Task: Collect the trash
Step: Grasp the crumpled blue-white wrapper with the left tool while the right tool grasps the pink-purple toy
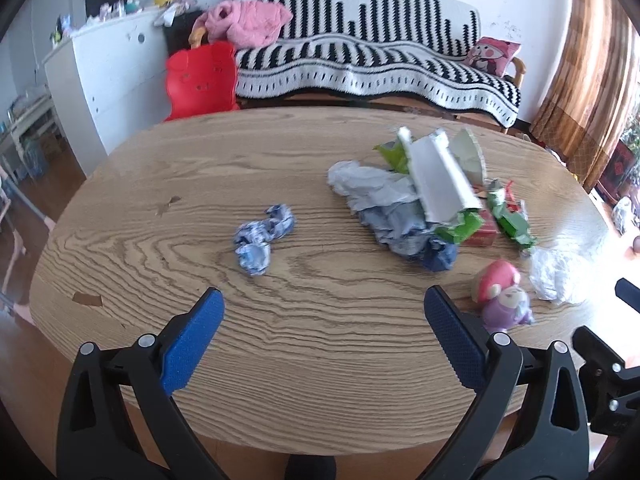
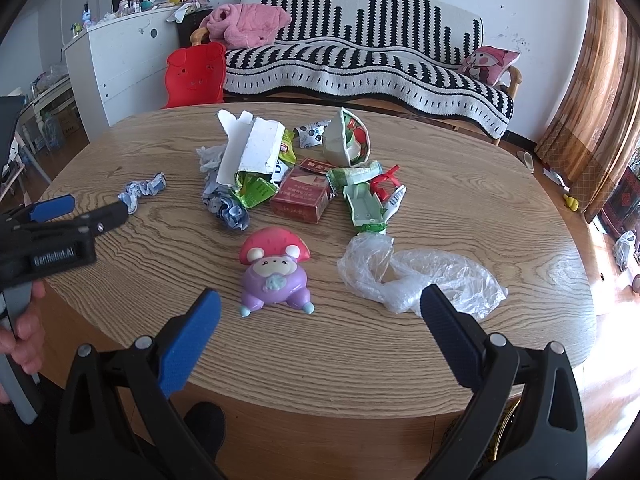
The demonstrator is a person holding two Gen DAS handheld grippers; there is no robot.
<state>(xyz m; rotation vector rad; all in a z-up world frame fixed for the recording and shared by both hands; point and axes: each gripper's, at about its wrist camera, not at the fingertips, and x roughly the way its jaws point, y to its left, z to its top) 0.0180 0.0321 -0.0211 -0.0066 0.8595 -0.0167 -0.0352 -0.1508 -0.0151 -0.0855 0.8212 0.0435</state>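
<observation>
The oval wooden table (image 2: 400,360) carries a heap of trash (image 2: 288,168) at its middle, a crumpled clear plastic bag (image 2: 420,276) nearer the right gripper (image 2: 320,308), and a blue-white paper wad (image 1: 262,240) ahead of the left gripper (image 1: 324,308). Both claws are spread wide, holding nothing. A good pick would straddle the wad squarely, skipping the mushroom toy (image 2: 274,276), probably not trash.

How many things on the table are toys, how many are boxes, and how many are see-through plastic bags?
Toys: 1, the mushroom-cap toy
Boxes: 2, the red box and the torn white box
Clear plastic bags: 1, the plastic bag
Total: 4
</observation>
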